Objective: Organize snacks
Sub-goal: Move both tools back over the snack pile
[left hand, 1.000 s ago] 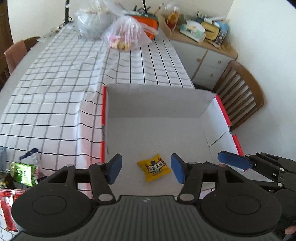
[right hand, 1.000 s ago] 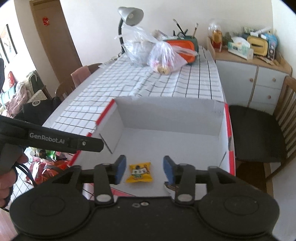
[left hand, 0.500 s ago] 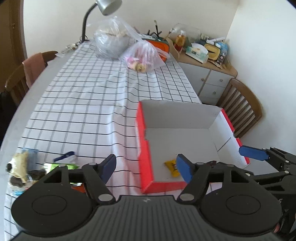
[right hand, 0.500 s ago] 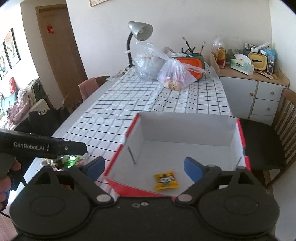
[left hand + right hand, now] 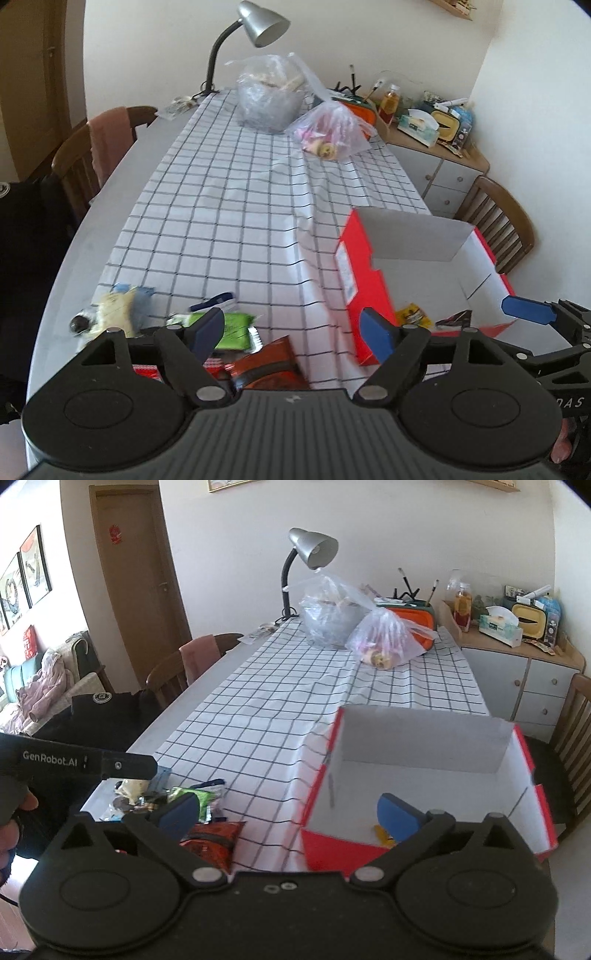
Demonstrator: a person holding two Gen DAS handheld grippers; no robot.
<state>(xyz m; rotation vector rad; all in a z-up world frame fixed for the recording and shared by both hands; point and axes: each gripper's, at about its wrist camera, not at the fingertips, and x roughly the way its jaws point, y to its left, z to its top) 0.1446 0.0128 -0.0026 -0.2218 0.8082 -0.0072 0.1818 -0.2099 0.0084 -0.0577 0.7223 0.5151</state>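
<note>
Both tools have just been opening and now stand wide with nothing between the pads: the left tool (image 5: 291, 330) and the right tool (image 5: 290, 810). A second ago each hung over the box (image 5: 476, 243); now both have swung toward the loose pile at the surface's near left corner, so the next pick looks due. In the box lie two packets, a yellow packet (image 5: 413, 314) and a dark packet (image 5: 456, 318). Outside wait a green packet (image 5: 234, 330), a brown packet (image 5: 267, 363), and several more I cannot count.

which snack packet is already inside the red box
The small yellow packet, lying on the red box's white floor; the green and red-brown packets lie outside on the tablecloth.
</note>
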